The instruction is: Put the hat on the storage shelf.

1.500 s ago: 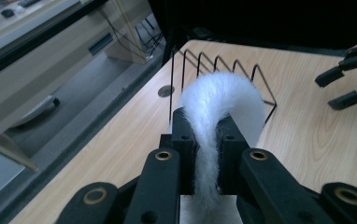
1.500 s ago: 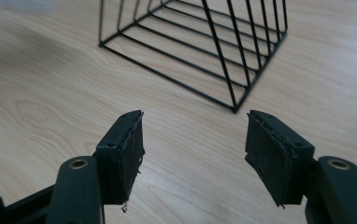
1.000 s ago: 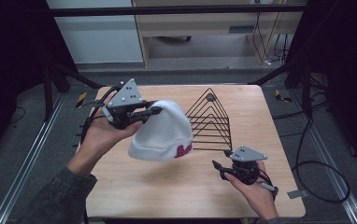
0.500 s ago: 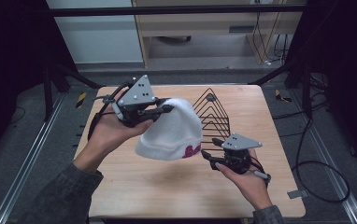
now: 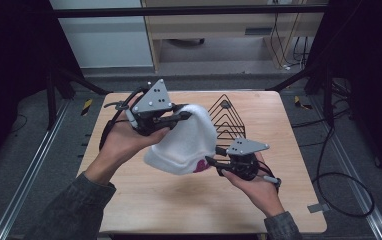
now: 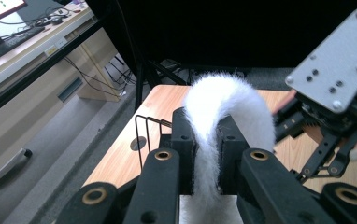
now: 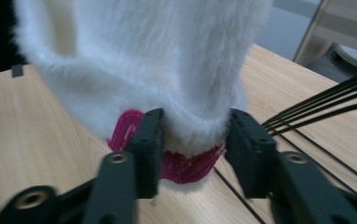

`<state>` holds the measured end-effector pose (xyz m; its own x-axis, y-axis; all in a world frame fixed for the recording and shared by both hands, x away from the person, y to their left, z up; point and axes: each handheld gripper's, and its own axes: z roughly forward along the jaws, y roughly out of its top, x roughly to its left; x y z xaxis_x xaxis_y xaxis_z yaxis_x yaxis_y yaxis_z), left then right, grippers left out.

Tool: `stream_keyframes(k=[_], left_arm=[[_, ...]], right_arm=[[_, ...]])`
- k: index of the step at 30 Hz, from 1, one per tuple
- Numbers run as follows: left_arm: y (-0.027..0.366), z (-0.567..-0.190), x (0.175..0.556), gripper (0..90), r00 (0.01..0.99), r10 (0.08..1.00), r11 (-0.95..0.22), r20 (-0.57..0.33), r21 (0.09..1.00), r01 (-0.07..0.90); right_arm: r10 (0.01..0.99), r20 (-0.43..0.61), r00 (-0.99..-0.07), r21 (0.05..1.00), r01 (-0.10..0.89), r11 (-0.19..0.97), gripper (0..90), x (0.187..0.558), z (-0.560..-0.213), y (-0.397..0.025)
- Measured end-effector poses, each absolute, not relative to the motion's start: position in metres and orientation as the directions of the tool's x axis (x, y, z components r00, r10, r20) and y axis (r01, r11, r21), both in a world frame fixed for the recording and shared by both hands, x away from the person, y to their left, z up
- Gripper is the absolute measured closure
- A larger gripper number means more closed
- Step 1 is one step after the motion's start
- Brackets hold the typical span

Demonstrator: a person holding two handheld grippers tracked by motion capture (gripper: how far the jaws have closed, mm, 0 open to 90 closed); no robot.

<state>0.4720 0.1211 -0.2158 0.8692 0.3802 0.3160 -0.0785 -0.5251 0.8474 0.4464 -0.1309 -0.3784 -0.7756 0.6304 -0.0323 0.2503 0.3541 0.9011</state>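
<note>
My left hand [image 5: 124, 142]: palm up over the left half of the table [image 5: 129, 200], carrying my left gripper [image 5: 183, 117], grey plate on top, jaws pointing right.
Left gripper grip: clamped tight on a fold of the white fluffy hat [image 5: 186, 142]; in the left gripper view the fur [image 6: 214, 116] is squeezed between my two black jaws and arches up over them.
Hat position: hanging in the air over the middle of the table, held up at its top-left edge, its lower edge drooping to the right with a pink patch [image 5: 201, 165] down at the bottom.
Wire rack [image 5: 229, 120]: black, triangular, standing on the table behind and right of the hat, close to it.
Right gripper [image 5: 213, 163]: down low at the hat's bottom right corner, jaws pointing left at it.
Right gripper grip: in the right gripper view my jaws sit either side of the hat's lower edge [image 7: 190, 126], pink patch [image 7: 181, 163] just below; they're parted and I can't tell whether they press the fur.
My right hand [image 5: 254, 182]: under the gripper, near the table's front right.
</note>
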Motion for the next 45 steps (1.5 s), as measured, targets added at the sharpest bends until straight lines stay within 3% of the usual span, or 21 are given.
stream_keyframes(k=[5, 9, 13, 16, 20, 27, 36, 45], left_arm=[[0.121, -0.216, 0.473, 81.1, 0.868, 0.385, -0.519, 0.313, 0.851, -0.076], [0.12, -0.215, 0.471, 81.1, 0.869, 0.377, -0.524, 0.32, 0.848, -0.085], [0.119, -0.216, 0.47, 81.1, 0.869, 0.38, -0.518, 0.318, 0.851, -0.085], [0.119, -0.215, 0.47, 81.0, 0.869, 0.376, -0.518, 0.322, 0.851, -0.091], [0.117, -0.213, 0.47, 81.0, 0.873, 0.365, -0.516, 0.324, 0.851, -0.1], [0.113, -0.207, 0.471, 80.9, 0.874, 0.364, -0.5, 0.321, 0.859, -0.107], [0.103, -0.2, 0.472, 80.9, 0.874, 0.362, -0.484, 0.323, 0.867, -0.12], [0.103, -0.194, 0.48, 80.6, 0.851, 0.397, -0.499, 0.344, 0.859, -0.114]], right_arm=[[0.613, -0.047, -0.789, 0.899, 0.233, 0.37, 72.2, 0.445, -0.377, -0.128], [0.609, -0.05, -0.791, 0.898, 0.231, 0.374, 70.5, 0.446, -0.377, -0.128], [0.623, -0.037, -0.782, 0.904, 0.238, 0.354, 54.6, 0.448, -0.377, -0.129], [0.638, -0.023, -0.77, 0.91, 0.248, 0.332, 47.5, 0.449, -0.376, -0.132], [0.656, -0.017, -0.754, 0.916, 0.252, 0.313, 40.9, 0.451, -0.374, -0.135], [0.665, -0.016, -0.747, 0.919, 0.251, 0.305, 37.0, 0.453, -0.366, -0.141], [0.632, -0.027, -0.774, 0.919, 0.23, 0.32, 70.4, 0.453, -0.36, -0.146], [0.637, -0.048, -0.77, 0.917, 0.219, 0.334, 77.8, 0.453, -0.351, -0.151]])
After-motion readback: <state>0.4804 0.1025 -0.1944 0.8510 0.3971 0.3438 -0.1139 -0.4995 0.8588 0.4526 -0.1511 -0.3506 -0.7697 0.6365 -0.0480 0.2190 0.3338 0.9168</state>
